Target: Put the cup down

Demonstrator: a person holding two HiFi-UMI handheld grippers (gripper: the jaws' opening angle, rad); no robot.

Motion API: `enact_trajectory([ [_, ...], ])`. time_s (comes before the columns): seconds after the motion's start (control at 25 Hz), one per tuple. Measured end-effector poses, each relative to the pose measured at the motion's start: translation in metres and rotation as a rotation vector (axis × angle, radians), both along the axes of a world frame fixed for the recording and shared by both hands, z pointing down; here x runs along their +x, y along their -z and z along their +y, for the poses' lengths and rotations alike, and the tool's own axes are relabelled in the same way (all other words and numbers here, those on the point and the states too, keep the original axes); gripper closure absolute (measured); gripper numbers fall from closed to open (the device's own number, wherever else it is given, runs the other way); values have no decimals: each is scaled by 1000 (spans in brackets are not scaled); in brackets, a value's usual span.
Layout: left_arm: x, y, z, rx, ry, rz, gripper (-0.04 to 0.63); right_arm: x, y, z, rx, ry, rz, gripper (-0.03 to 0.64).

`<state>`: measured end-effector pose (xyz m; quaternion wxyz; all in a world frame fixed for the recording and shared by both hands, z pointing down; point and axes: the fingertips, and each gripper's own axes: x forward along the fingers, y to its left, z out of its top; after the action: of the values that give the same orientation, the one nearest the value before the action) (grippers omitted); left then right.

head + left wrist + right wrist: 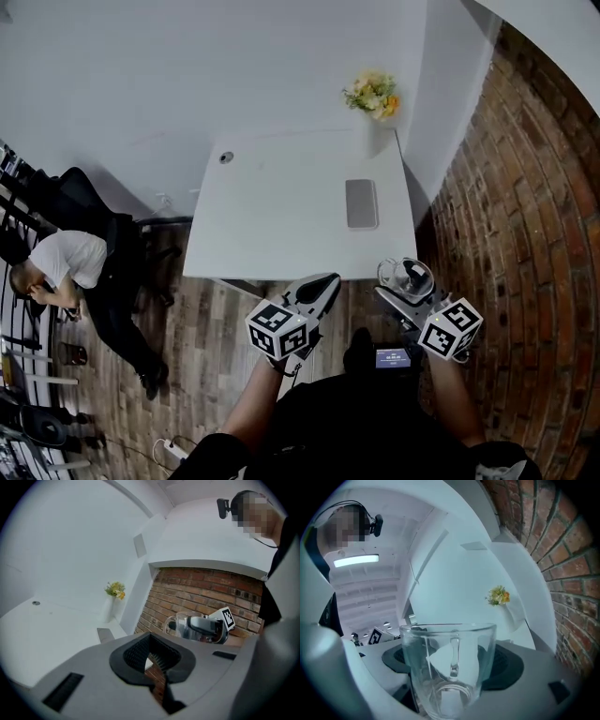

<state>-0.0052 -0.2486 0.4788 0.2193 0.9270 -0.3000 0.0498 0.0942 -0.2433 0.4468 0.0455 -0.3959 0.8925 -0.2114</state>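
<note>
Head view is showing the right gripper (412,296) holding the cup (405,276) in the air, just off the table's (281,216) near right corner and over the wood floor (216,328), not touching the tabletop. In the right gripper view its jaws are clamping the clear glass cup (449,667) from both sides; the cup is standing upright, with its handle facing away from the camera. The left gripper (317,292) is hovering beside it, near the table's front edge. In the left gripper view its jaws are pressing together with nothing between them. Flowers (373,94) are standing at the table's far right corner.
</note>
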Motion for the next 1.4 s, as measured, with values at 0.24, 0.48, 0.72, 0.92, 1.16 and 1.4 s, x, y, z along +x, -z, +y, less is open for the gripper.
enact_trajectory([
  [0.24,20,9,-55,9,28,3,588,17,6,-55,5,32,-5,199],
  [0.48,32,9,-87,2,42,9,588,31,6,-91,0,44,-9,199],
  [0.72,32,4,-104,-15,39,3,588,36,1,-110,-18,28,-8,199],
  [0.92,30,2,-115,-20,22,1,588,30,-2,-121,-26,21,-2,199],
  [1.16,29,7,-123,-9,-19,3,588,22,5,-128,-12,-1,2,199],
  [1.4,26,12,-125,0,-45,13,588,16,5,-132,-10,-14,2,199],
])
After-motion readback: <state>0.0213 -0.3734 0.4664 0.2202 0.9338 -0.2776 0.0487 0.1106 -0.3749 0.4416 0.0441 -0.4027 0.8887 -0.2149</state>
